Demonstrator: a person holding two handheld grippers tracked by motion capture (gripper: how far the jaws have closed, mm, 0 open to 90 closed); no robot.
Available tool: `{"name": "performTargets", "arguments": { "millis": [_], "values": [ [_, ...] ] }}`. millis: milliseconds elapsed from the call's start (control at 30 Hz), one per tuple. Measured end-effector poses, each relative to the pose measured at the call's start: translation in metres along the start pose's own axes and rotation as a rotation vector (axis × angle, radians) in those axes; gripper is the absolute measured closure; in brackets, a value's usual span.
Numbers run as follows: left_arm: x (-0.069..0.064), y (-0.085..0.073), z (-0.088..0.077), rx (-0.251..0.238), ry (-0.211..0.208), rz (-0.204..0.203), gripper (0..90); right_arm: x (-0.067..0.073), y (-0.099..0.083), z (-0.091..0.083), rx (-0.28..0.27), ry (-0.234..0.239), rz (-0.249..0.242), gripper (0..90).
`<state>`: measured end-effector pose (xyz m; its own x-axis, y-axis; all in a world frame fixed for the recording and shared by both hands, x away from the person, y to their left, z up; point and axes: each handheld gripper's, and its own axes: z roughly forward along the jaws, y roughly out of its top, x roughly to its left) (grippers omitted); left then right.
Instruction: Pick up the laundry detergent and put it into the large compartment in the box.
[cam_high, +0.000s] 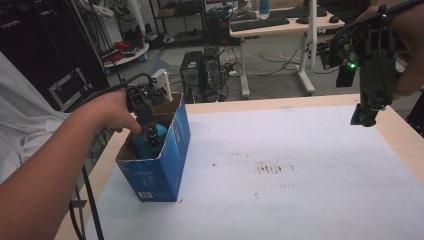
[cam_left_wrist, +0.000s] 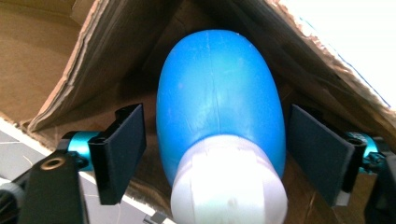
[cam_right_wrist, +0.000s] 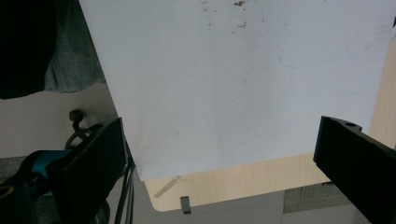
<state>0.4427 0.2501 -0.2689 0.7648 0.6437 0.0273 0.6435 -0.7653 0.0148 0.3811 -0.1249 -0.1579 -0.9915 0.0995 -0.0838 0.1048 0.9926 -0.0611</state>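
Blue bottle (cam_left_wrist: 219, 98) sits inside the box (cam_high: 165, 170), between my left gripper (cam_high: 151, 134) jaws, which stand spread, not touching. Lifting out carelessly, I may tip the box. My right gripper (cam_high: 367, 112), far from the box, is spread, empty.

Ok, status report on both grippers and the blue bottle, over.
Left gripper open around blue bottle, inside box. Right gripper open, above table. Nothing blocking.

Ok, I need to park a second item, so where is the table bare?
The white sheet is bare from the blue box across to the right edge, under the raised right gripper. It is crowded inside the box, around the blue bottle and left gripper.
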Motion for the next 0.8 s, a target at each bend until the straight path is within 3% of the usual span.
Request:
{"name": "performTargets", "arguments": {
  "millis": [433,667,800],
  "values": [
    [-0.004,-0.001,-0.02,-0.008,0.001,0.004,16.4,-0.001,0.001,0.0,0.002,0.003,-0.008,1.7],
    [-0.007,-0.001,-0.041,-0.011,0.004,0.025,13.8,-0.002,0.003,0.001,0.004,0.005,-0.004,1.7],
    [-0.011,0.001,-0.057,-0.047,-0.005,0.044,12.9,-0.003,0.005,0.002,0.0,0.007,-0.009,1.7]
  ]
}}
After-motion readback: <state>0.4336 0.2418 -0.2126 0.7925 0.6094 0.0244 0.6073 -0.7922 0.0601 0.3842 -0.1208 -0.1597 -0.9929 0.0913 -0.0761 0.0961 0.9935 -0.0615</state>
